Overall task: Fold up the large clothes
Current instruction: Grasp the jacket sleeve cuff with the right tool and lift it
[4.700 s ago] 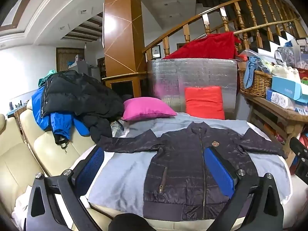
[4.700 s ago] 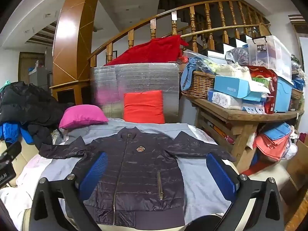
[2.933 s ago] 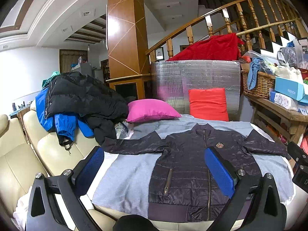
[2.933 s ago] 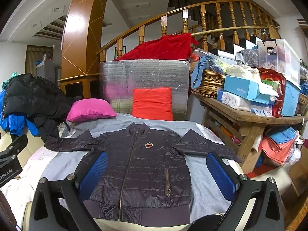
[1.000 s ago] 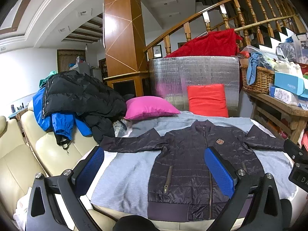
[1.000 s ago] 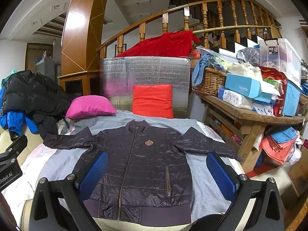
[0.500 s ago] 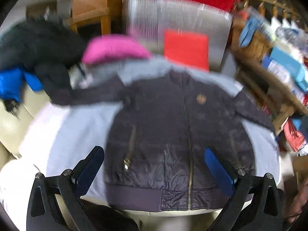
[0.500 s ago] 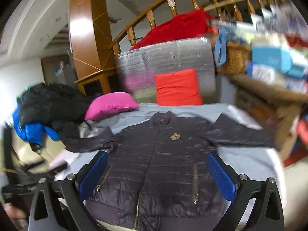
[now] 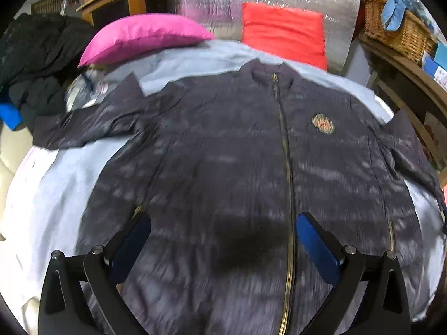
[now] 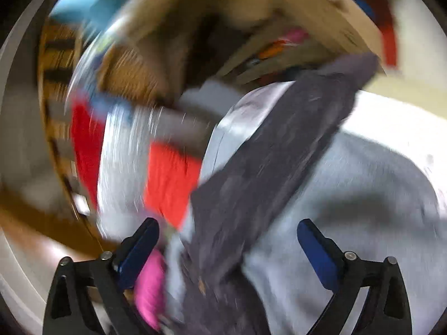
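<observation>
A dark navy quilted jacket (image 9: 237, 153) lies flat and zipped on a light grey sheet (image 9: 69, 173), sleeves spread to both sides. My left gripper (image 9: 223, 237) is open and empty, hovering just above the jacket's lower front, left of the zipper. My right gripper (image 10: 226, 243) is open and empty, rolled sideways above the jacket's right sleeve (image 10: 279, 145), which runs up and right across the blurred right wrist view.
A pink pillow (image 9: 139, 35) and a red cushion (image 9: 285, 33) lie behind the collar. Dark coats (image 9: 36, 53) are piled at the left. A wooden table with a wicker basket (image 9: 396, 28) stands at the right; in the right wrist view it (image 10: 279, 28) is blurred.
Both grippers dropped from a far, level view down close over the jacket. The right one swung right and rolled toward the right sleeve. Both stay open.
</observation>
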